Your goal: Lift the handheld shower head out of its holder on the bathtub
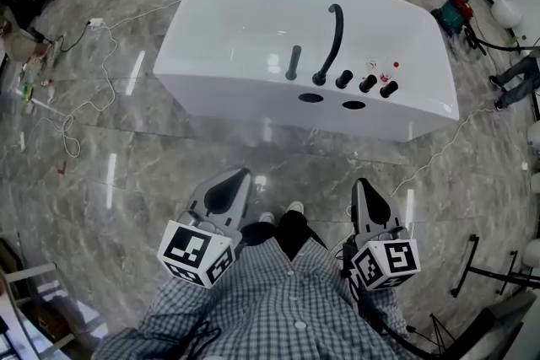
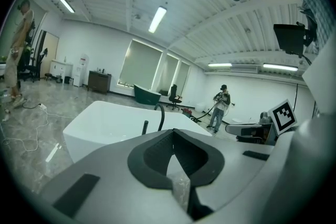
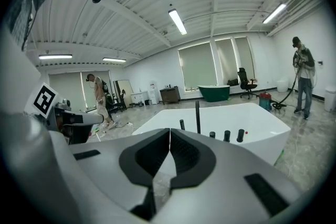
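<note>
A white bathtub [image 1: 253,21] stands on the marble floor ahead of me. On its near rim a short black handheld shower head [image 1: 293,61] stands upright in its holder, left of a tall curved black spout [image 1: 332,42] and three black knobs [image 1: 368,83]. Both grippers hang low near my body, well short of the tub. My left gripper [image 1: 240,174] is shut and holds nothing, and my right gripper [image 1: 361,181] is the same. The left gripper [image 2: 173,131] points at the tub [image 2: 100,123] and the shower head [image 2: 145,127]. Past the right gripper [image 3: 169,130] the shower head [image 3: 182,124] shows.
White cables [image 1: 93,88] trail over the floor left of the tub, and one cable [image 1: 447,143] runs off its right end. A black stand [image 1: 472,265] is at the right. A person [image 2: 220,107] with a hose stands beyond the tub. Another person [image 3: 100,99] stands at the left.
</note>
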The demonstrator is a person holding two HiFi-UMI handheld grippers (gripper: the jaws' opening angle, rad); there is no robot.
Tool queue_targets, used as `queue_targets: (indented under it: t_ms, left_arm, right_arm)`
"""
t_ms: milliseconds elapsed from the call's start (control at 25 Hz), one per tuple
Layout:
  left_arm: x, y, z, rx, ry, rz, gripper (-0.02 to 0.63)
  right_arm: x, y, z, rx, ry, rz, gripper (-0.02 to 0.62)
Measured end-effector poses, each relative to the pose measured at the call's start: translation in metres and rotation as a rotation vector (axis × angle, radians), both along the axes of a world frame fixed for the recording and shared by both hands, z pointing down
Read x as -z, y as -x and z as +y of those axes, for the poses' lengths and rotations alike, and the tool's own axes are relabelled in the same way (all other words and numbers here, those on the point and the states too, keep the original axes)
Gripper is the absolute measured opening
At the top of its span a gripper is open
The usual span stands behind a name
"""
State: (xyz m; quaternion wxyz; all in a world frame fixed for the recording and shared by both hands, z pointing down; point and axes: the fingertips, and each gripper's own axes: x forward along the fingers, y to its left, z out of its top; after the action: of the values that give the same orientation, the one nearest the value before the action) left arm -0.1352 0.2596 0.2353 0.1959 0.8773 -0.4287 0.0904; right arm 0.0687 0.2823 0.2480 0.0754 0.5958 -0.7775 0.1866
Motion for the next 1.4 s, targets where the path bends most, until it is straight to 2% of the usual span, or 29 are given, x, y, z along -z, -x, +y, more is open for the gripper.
queue_targets:
  t_ms: [280, 480, 760, 1040, 1400]
  left_arm:
    - [0.005, 0.009, -0.028, 0.032, -0.007, -0.008, 0.009]
    - [0.0, 0.009, -0.067, 0.066, 0.008, -0.019, 0.009]
    - [-0.007, -0.016, -0.142, 0.097, 0.028, -0.029, 0.009]
    - [-0.01, -0.045, -0.225, 0.138, 0.036, -0.02, 0.009]
    - [-0.012, -0.078, -0.295, 0.157, 0.034, -0.042, 0.009]
  right_arm:
    - [-0.001, 0.005, -0.041, 0.011, 0.008, -0.013, 0.018]
    - [-0.008, 0.004, -0.093, 0.041, 0.011, -0.033, 0.018]
    - [-0.009, -0.01, -0.178, 0.115, 0.011, -0.031, 0.018]
    - [-0.009, -0.042, -0.265, 0.154, 0.014, -0.02, 0.018]
    - [-0.015, -0.086, -0.322, 0.168, 0.046, -0.017, 0.017]
